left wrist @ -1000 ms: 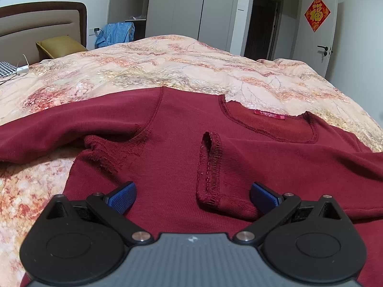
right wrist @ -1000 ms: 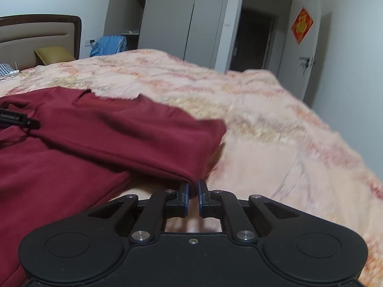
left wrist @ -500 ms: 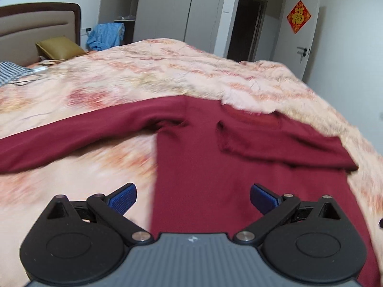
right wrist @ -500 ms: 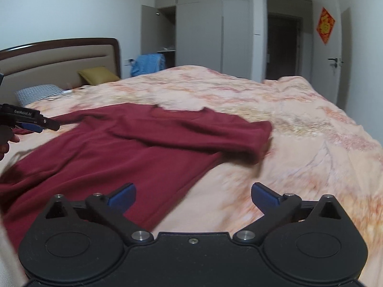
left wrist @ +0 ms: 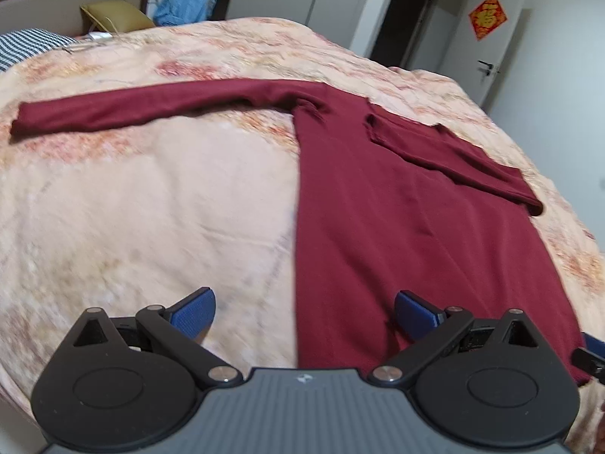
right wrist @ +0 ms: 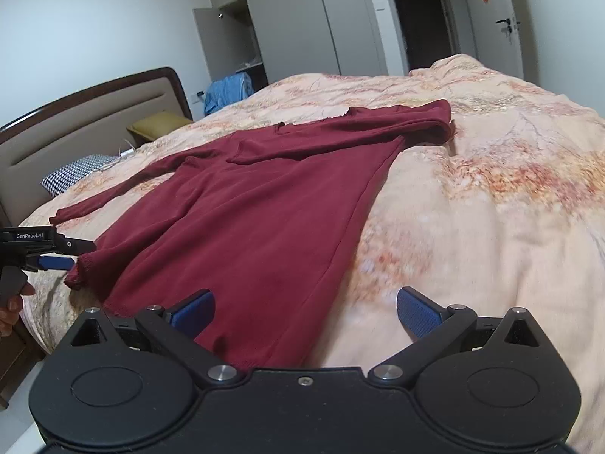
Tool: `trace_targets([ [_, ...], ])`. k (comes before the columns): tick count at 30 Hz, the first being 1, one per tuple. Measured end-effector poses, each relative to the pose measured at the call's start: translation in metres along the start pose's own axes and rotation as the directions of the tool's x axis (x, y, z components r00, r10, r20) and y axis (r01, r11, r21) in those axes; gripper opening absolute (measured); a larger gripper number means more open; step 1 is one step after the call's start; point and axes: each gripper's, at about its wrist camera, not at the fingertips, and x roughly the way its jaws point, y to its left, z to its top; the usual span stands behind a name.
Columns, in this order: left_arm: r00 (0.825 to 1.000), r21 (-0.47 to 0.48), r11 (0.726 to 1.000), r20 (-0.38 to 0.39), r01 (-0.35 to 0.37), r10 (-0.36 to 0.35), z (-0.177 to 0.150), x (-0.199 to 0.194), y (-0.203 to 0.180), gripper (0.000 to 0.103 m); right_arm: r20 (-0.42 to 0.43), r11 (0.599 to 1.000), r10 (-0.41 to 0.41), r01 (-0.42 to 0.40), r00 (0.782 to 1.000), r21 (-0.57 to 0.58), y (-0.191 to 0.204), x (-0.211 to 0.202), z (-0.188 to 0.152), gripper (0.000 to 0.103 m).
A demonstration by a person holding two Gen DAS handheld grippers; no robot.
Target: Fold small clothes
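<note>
A dark red long-sleeved top (left wrist: 397, 208) lies flat on the bed. Its left sleeve (left wrist: 151, 108) stretches straight out to the left. The other sleeve (left wrist: 453, 155) lies folded across the chest below the neckline. My left gripper (left wrist: 304, 312) hovers open near the hem, its blue pads either side of the top's left edge. In the right wrist view the top (right wrist: 264, 208) runs away from my right gripper (right wrist: 304, 310), which is open over the hem's right corner with nothing pressed between its pads. The left gripper (right wrist: 56, 257) shows there at the hem's far corner.
A peach floral quilt (left wrist: 151, 208) covers the bed. At the head end are a checked pillow (left wrist: 22, 45), an olive cushion (left wrist: 113, 15) and the headboard (right wrist: 94, 121). A blue garment (left wrist: 185, 2) hangs by the wardrobe. A person's hand (right wrist: 11, 302) holds the left gripper.
The right gripper opened and let go of the right sleeve, which now lies folded across the chest. Both grippers drew back from the chest to the hem.
</note>
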Motion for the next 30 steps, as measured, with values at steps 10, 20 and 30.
trace_targets([
  [10, 0.999, -0.135, 0.990, 0.002, 0.034, -0.034, -0.013, -0.008, 0.009, 0.044, -0.031, 0.994, -0.097, 0.099, 0.995, 0.047, 0.018, 0.003, -0.003, 0.045],
  [20, 1.000, -0.141, 0.990, 0.018, -0.002, 0.005, -0.007, -0.026, -0.010, 0.006, 0.035, 0.998, -0.053, 0.052, 0.998, 0.044, -0.002, -0.029, 0.024, 0.004],
  [30, 0.995, -0.130, 0.992, 0.096, 0.005, 0.007, -0.039, -0.095, -0.041, 0.004, 0.065, 0.999, -0.017, 0.014, 0.998, 0.035, -0.054, -0.101, 0.050, 0.004],
])
